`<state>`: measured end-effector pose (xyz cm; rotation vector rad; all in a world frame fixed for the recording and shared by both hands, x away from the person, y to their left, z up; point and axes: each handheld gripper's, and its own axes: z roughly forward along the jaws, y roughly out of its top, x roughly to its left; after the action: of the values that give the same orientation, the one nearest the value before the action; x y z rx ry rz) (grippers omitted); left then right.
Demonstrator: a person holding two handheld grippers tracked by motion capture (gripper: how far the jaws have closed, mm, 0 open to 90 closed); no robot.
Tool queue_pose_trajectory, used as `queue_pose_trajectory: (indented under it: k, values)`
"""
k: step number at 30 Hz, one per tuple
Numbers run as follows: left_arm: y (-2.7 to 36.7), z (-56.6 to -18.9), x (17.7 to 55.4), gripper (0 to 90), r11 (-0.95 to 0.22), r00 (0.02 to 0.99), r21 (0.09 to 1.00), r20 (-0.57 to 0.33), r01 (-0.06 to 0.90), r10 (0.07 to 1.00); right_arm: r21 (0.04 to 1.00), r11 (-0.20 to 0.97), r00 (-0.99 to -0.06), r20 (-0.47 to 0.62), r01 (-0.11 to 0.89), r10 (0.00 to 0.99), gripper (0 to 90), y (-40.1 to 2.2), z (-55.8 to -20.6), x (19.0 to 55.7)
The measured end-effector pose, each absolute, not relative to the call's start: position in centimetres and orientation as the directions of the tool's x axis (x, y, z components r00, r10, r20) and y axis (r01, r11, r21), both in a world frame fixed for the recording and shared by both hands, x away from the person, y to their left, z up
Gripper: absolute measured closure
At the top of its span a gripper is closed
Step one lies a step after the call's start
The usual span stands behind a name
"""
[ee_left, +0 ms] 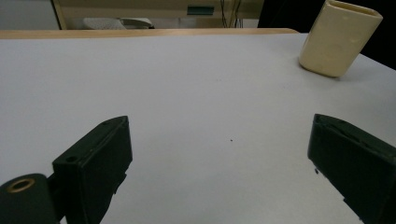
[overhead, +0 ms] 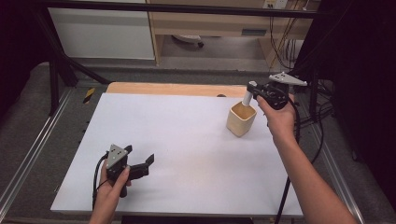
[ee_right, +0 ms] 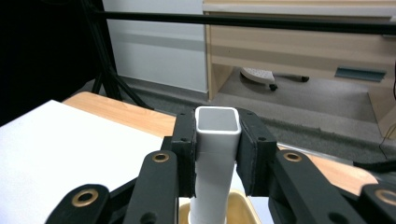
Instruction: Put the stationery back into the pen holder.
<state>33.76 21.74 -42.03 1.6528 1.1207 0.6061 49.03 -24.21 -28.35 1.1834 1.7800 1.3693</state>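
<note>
Over at the far right of the white bench (overhead: pixel 187 140), the right tongs (overhead: pixel 252 90) are clamped on a white square tube (ee_right: pixel 215 163), jaws pressed against two opposite sides near its top. The tube stands upright with its lower end down inside the cream cup (overhead: pixel 241 119). Near the front left, the left tongs (overhead: pixel 140 163) hover low over the bare bench, jaws spread wide and holding nothing, well apart from the cup.

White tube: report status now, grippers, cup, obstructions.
Right gripper shut on white tube, upright, lower end inside beige cup. Left gripper open, nothing between jaws, low over white table. Nothing in the way.
</note>
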Motion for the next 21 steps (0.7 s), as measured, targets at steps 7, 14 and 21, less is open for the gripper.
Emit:
queue_pose_trajectory:
  k: [7,14,21]
  values:
    - [21.7,-42.1,33.8,6.3,-0.063,0.442,0.921,-0.125,0.385,0.888,0.947,0.078,-0.421,0.065,0.313,0.905,70.8,-24.6,-29.3,49.2]
    - [21.7,-42.1,33.8,6.3,-0.065,0.444,0.92,-0.125,0.387,0.887,0.94,0.083,-0.42,0.068,0.332,0.905,70.9,-24.5,-30.1,49.4]
    - [21.7,-42.2,33.8,6.3,-0.064,0.443,0.919,-0.126,0.39,0.888,0.934,0.092,-0.423,0.068,0.345,0.904,70.9,-24.4,-30.8,49.6]
